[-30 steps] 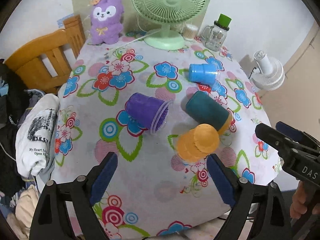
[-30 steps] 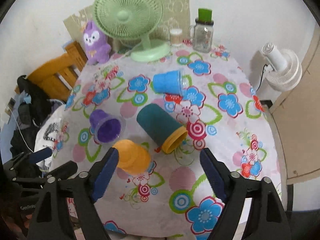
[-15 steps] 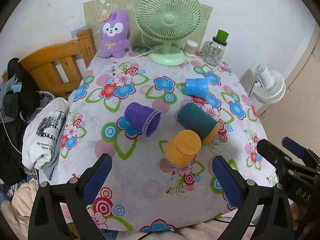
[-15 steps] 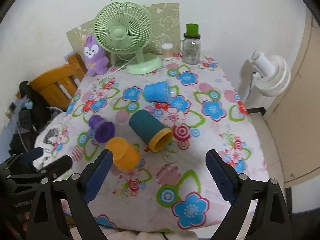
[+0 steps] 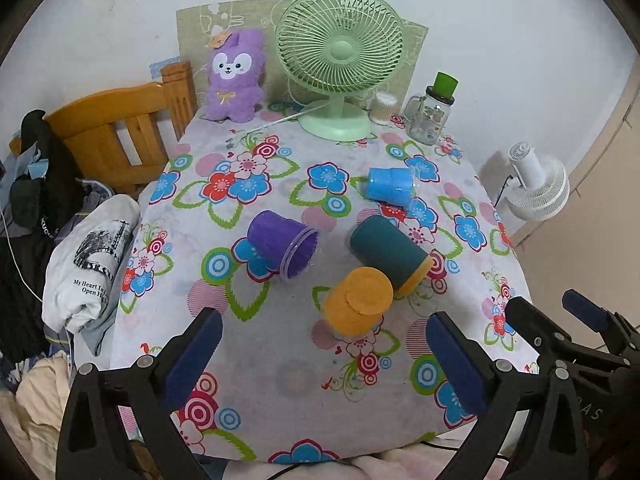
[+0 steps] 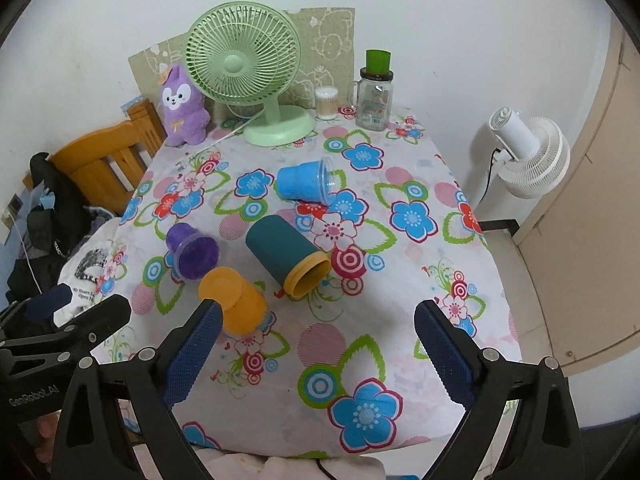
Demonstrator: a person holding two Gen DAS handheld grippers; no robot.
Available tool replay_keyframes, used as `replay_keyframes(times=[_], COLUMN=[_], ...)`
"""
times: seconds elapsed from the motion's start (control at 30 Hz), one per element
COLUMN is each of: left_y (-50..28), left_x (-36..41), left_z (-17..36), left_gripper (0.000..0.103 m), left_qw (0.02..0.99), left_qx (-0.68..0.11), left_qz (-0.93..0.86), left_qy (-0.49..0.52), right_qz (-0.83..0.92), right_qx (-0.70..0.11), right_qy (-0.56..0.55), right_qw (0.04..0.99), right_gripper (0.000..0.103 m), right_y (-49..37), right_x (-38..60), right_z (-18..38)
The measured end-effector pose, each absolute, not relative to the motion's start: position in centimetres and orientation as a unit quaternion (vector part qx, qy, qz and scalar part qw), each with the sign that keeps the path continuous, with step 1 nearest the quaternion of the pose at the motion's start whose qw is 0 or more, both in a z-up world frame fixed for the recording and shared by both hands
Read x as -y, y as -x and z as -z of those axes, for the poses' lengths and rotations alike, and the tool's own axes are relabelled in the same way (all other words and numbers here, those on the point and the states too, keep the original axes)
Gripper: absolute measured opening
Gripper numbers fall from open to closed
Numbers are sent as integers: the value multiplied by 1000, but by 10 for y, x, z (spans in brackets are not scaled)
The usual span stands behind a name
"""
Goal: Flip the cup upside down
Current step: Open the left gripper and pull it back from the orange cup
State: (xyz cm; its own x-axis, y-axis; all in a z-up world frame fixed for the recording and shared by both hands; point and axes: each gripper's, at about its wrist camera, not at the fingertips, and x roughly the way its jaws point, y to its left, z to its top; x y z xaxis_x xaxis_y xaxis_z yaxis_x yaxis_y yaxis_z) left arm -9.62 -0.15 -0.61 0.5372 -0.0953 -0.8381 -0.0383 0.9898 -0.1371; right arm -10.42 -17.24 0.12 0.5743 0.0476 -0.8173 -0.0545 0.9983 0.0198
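Several cups rest on the flowered tablecloth point(image 5: 280, 360). An orange cup point(image 5: 358, 302) point(image 6: 234, 300) stands upside down near the front. A teal cup with an orange rim point(image 5: 390, 252) point(image 6: 286, 254), a purple cup point(image 5: 282, 242) point(image 6: 192, 254) and a blue cup point(image 5: 390, 184) point(image 6: 304, 182) lie on their sides. My left gripper point(image 5: 324, 354) is open and empty, held above the near table edge. My right gripper point(image 6: 316, 346) is open and empty too, to the right of the left one; it also shows in the left wrist view point(image 5: 556, 316).
A green desk fan point(image 5: 340, 60), a purple plush toy point(image 5: 234, 76), a glass mug jar with a green lid point(image 5: 430, 116) and a small jar stand at the back. A wooden chair point(image 5: 120, 136) with clothes is at the left. A white floor fan point(image 5: 536, 184) stands at the right.
Both grippers have pulled back and up from the table, so the cups look smaller and farther. The cups have not moved.
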Motion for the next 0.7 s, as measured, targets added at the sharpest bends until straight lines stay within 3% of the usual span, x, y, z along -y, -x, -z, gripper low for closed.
replay_keyframes(times=[0.7], left_y=[94], left_x=[3], left_z=[5], left_gripper=[103], left_qw=[875], left_qx=[-480], left_qz=[18], left_qy=[67], right_qz=[-27], right_qx=[-462], right_qy=[3], right_qw=[886], right_gripper=[98], right_y=[102], right_x=[175], right_z=[0])
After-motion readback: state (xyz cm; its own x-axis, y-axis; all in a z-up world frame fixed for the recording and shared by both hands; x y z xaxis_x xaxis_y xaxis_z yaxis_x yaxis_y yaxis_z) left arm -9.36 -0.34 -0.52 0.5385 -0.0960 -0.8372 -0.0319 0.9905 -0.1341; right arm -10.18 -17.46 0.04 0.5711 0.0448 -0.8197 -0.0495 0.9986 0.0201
